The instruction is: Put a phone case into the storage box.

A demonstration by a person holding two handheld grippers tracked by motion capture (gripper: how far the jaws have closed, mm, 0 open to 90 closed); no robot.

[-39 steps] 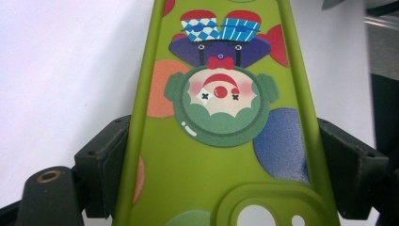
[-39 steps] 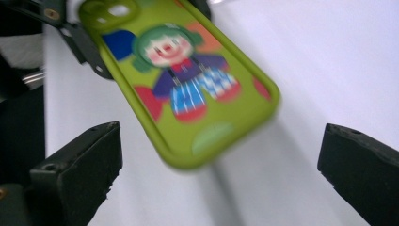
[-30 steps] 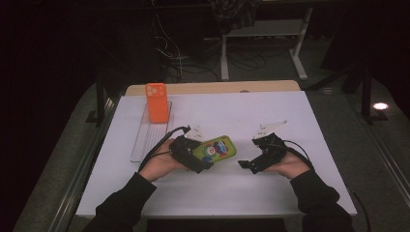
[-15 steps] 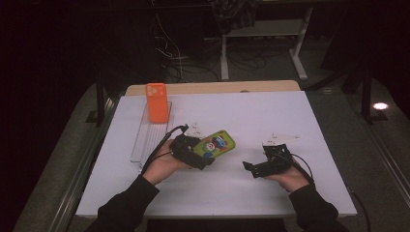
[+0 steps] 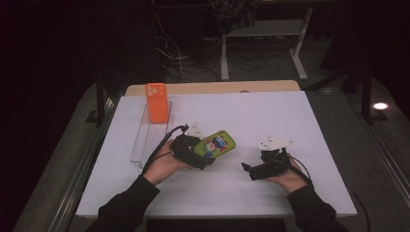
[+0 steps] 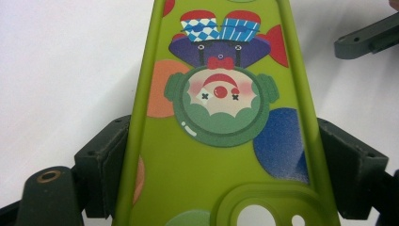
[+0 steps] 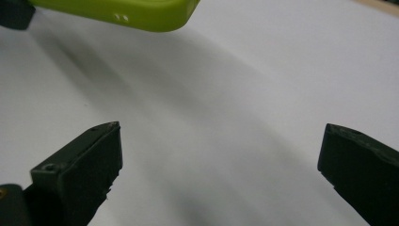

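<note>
A: Room first? Dark all round. Cables and grey stand legs on the floor beyond the table [image 5: 319, 145], one small lit spot [image 5: 380, 106] at far right.

B: Table top white, matte, bare under both hands; a wood strip [image 5: 212, 88] shows along its far edge.

A: Clear tray [image 5: 145, 140] sits beyond and to the outer side of the left gripper [image 5: 205, 162], an orange phone case [image 5: 156, 102] standing upright at its far end.

B: Left gripper: jaws clamped on the two long edges of the green phone case [image 6: 221, 155], clown print up, its length running forward past the fingertips.

A: Right gripper [image 7: 221, 174]: jaws spread wide, nothing between them, white surface under them. Green case well apart, ahead of its tips.
</note>
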